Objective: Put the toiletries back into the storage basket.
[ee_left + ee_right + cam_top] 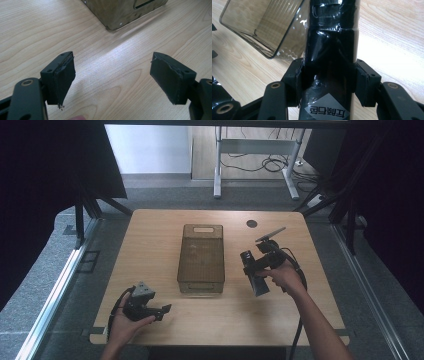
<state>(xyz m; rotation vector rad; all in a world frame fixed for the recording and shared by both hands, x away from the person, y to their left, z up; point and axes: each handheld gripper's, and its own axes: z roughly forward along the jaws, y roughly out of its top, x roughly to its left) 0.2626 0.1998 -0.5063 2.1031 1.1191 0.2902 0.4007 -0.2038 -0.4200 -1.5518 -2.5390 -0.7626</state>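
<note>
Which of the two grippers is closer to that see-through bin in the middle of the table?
Right, by a little. The right gripper, clamped on a black packet, is just off the bin's right side. The left gripper sits open near the front-left corner, farther back.

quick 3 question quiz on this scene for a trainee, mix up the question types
1. True or false: the right gripper is shut on the black package.
2. What lies between the pads of the left gripper? A) a spoon B) nothing C) a cloth
3. Fill in: the clear bin on the table sits ___ the two grippers.

Key: 1 true; 2 B; 3 between
</note>
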